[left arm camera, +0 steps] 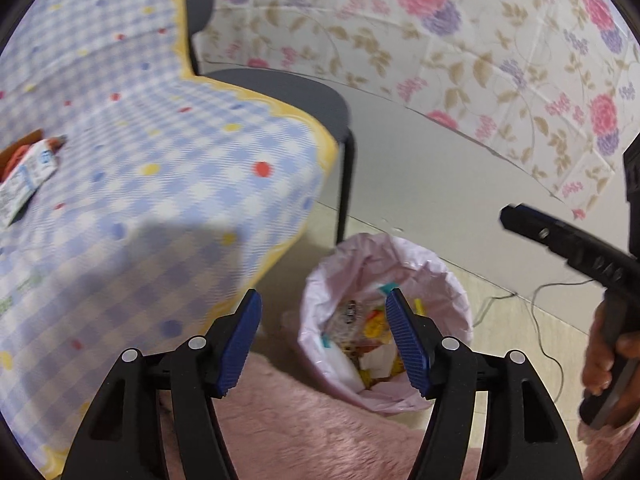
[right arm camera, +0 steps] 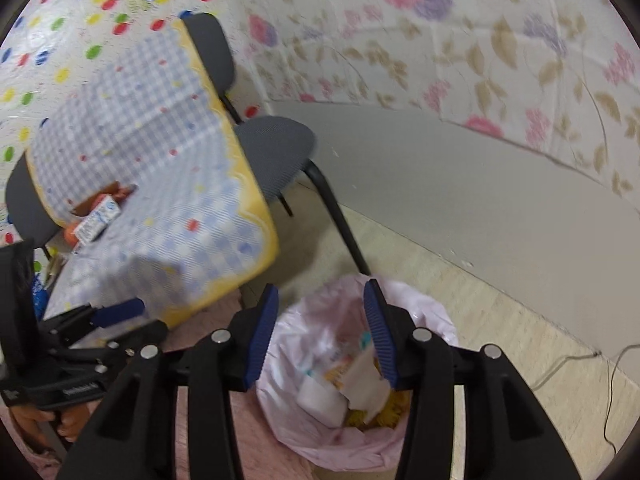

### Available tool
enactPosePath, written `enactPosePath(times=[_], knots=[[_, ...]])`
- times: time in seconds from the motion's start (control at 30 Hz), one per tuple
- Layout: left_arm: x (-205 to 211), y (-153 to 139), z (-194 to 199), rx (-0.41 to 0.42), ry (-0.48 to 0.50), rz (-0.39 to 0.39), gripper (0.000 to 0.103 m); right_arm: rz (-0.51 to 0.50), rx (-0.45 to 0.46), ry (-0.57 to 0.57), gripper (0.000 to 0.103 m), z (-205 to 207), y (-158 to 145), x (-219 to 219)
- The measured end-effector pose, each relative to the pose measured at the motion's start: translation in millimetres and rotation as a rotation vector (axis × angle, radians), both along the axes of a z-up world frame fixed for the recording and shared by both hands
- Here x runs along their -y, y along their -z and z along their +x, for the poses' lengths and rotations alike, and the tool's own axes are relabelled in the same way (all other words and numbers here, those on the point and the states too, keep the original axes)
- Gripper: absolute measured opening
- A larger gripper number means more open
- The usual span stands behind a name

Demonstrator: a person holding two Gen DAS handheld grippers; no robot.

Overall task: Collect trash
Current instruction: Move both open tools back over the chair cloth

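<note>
A bin with a pink liner (left arm camera: 400, 256) stands on the floor beside the table, holding several wrappers and papers; it also shows in the right wrist view (right arm camera: 416, 304). My left gripper (left arm camera: 322, 344) is open and empty, above the bin's near left side. My right gripper (right arm camera: 320, 336) is open and empty, directly over the bin. A white carton (left arm camera: 28, 178) lies on the checked tablecloth (left arm camera: 160, 152) next to a brown wrapper (left arm camera: 24, 140); the carton also shows in the right wrist view (right arm camera: 98, 220). The right gripper appears at the edge of the left wrist view.
A black chair (left arm camera: 296, 96) stands between table and wall; it also shows in the right wrist view (right arm camera: 276, 148). A pink fluffy rug (left arm camera: 304, 432) lies under the grippers. A thin cable (left arm camera: 544, 312) runs along the floor by the grey baseboard.
</note>
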State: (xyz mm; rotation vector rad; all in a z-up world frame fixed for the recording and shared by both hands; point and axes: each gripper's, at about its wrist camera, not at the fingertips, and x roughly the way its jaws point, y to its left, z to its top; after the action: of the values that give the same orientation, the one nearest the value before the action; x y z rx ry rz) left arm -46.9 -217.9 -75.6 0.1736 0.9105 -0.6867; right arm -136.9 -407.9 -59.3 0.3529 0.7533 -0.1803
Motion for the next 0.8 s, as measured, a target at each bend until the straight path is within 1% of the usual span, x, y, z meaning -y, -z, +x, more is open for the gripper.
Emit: enactPosePath(times=[0.17, 0.3, 0.37, 0.43, 0.53, 0.57, 0.67, 0.7, 0.8], knots=[[-28, -11, 0, 0.037, -0.06, -0.014, 0.065, -0.007, 0.032, -0.083, 0.044, 13, -14, -28], [-61, -23, 3, 0.073, -0.128, -0.028, 0.067, -0.027, 0.045, -0.169, 0.044, 33, -23, -56], [-75, -27, 6, 0.083, -0.164, -0.038, 0.067, -0.037, 0.05, -0.217, 0.048, 46, -29, -71], [-92, -31, 10, 0.091, -0.206, -0.046, 0.067, -0.056, 0.06, -0.26, 0.05, 56, -34, -87], [-119, -36, 16, 0.11, -0.279, -0.05, 0.067, -0.082, 0.065, -0.325, 0.051, 74, -41, -112], [-126, -37, 18, 0.117, -0.299, -0.048, 0.067, -0.086, 0.066, -0.35, 0.054, 80, -42, -120], [-157, -42, 26, 0.149, -0.391, -0.035, 0.067, -0.113, 0.069, -0.426, 0.061, 104, -46, -151], [-171, -43, 29, 0.158, -0.432, -0.028, 0.069, -0.117, 0.071, -0.441, 0.062, 109, -46, -157], [-204, -45, 36, 0.183, -0.536, 0.0, 0.069, -0.125, 0.07, -0.491, 0.065, 132, -46, -185]])
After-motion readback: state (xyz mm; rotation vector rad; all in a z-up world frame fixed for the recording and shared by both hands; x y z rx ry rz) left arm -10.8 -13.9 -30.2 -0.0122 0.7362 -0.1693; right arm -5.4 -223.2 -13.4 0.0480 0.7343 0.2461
